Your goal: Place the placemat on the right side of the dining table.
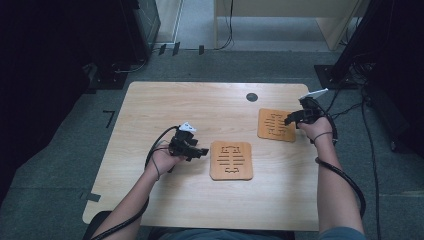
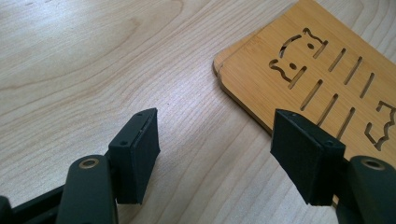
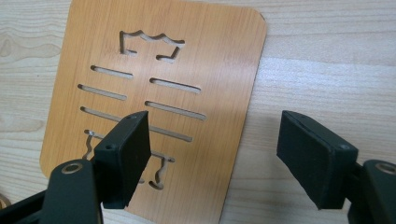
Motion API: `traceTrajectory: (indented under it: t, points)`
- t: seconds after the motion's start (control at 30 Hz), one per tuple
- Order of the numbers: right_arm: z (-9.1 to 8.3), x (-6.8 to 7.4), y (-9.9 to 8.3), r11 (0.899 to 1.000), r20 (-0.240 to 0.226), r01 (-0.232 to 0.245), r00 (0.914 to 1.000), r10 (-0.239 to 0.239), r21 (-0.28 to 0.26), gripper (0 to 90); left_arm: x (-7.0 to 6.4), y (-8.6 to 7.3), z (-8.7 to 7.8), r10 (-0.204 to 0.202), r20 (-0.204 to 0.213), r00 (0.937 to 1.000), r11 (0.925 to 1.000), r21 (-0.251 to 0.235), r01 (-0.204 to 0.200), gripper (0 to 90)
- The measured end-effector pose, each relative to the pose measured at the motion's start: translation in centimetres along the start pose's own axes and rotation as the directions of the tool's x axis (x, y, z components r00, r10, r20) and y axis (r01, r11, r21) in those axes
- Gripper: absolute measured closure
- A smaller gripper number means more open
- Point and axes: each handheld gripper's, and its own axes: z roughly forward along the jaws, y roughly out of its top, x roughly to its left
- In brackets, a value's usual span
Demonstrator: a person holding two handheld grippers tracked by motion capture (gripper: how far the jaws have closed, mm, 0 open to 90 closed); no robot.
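Two flat bamboo mats with cut-out slots lie on the light wooden table (image 1: 150, 100). One mat (image 1: 231, 160) (image 2: 317, 70) sits near the middle. My left gripper (image 1: 197, 151) (image 2: 215, 154) is open just left of it, its right jaw over the mat's near edge. The other mat (image 1: 276, 125) (image 3: 154, 102) lies at the right rear. My right gripper (image 1: 291, 119) (image 3: 215, 158) is open above that mat's right edge, with one jaw over the mat and one over bare table. Neither gripper holds anything.
A dark round cable hole (image 1: 252, 97) is set in the table's far side. Cables (image 1: 350, 185) trail from both grippers. Dark equipment and stands (image 1: 350, 50) surround the table on a grey floor.
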Motion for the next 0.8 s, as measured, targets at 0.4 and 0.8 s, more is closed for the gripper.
traceTrajectory:
  t: [0.4,0.8]
  points:
    - [0.1,-0.3,-0.9,0.998,0.005,0.011,0.9999,-0.011,-0.054,26.4,0.0,0.0,0.2,0.000,-0.002,1.0000,1.0000,0.004,0.000,31.6]
    - [0.7,-0.3,-1.5,0.998,0.010,0.016,0.9998,-0.016,-0.054,27.5,0.0,0.0,0.3,0.003,-0.002,1.0000,1.0000,0.007,-0.003,31.6]
